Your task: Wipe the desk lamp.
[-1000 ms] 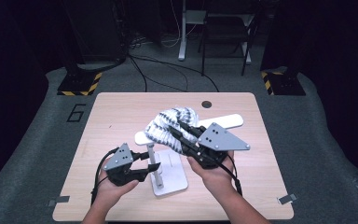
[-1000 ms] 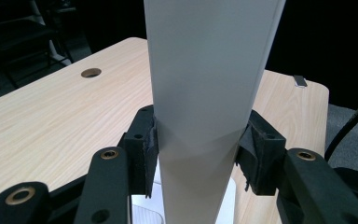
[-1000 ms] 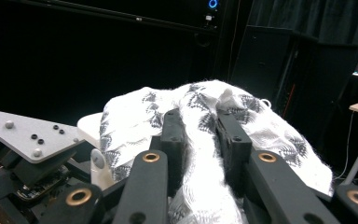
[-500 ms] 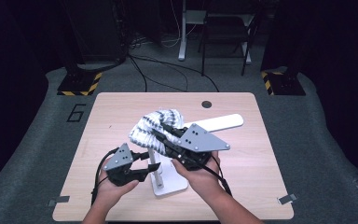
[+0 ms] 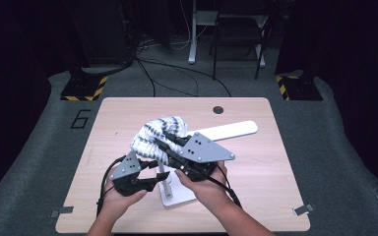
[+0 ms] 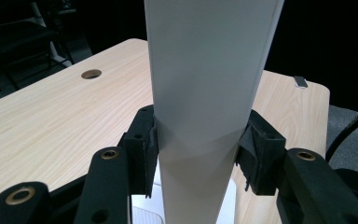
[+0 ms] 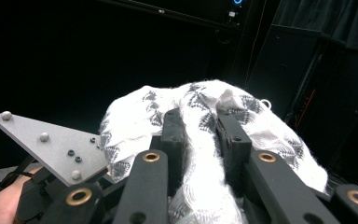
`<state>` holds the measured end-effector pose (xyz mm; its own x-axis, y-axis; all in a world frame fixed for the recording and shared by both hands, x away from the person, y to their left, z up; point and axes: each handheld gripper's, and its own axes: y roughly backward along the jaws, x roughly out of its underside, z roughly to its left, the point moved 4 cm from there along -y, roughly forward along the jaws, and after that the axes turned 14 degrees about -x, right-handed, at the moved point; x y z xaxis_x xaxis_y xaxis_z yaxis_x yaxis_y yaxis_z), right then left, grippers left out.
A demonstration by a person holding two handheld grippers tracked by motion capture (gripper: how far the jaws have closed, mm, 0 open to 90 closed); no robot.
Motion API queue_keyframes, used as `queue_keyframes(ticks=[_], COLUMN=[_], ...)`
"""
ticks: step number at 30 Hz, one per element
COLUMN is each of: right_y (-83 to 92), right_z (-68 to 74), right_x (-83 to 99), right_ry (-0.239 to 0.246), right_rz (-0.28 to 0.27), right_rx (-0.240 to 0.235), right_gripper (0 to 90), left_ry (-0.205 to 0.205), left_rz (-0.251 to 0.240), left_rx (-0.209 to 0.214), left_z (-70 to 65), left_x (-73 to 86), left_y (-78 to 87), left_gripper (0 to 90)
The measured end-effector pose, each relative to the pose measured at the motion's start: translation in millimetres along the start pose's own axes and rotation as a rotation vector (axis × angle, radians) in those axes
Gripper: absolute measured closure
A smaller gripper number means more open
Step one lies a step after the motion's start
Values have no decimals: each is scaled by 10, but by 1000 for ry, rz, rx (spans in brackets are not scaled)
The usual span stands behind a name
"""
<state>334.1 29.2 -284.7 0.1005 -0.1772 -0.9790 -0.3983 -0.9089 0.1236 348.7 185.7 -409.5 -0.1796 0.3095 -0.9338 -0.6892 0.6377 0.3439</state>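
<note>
Left tongs (image 6: 198,154) clamp the rigid white stand post (image 6: 209,93); right tongs (image 7: 200,135) pinch a soft, light patterned knit cloth (image 7: 205,107), best held by its bunched folds.

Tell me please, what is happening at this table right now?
A person works at a wooden table with a gripper in each hand. The left gripper is clamped on the upright post of a white stand, whose base sits on the table. The right gripper is shut on a bunched white cloth with a dark pattern and holds it lifted near the stand's top. A long white arm extends from the stand.
</note>
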Motion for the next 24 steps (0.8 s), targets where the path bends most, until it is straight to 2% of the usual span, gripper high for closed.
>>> queue_keyframes(ticks=[6, 8, 24], right_y=[70, 82, 284], right_z=[-38, -47, -184], right_x=[21, 24, 77], right_ry=[-3, 1, -35], right_rz=[0, -1, -11], right_rx=[10, 13, 42], right_gripper=[757, 758, 757], left_ry=[11, 3, 11], left_rz=[-3, -5, -1], left_rx=[8, 5, 7], left_z=[-7, 0, -8], left_x=[2, 2, 6], left_y=[-3, -3, -1], left_gripper=[531, 531, 531])
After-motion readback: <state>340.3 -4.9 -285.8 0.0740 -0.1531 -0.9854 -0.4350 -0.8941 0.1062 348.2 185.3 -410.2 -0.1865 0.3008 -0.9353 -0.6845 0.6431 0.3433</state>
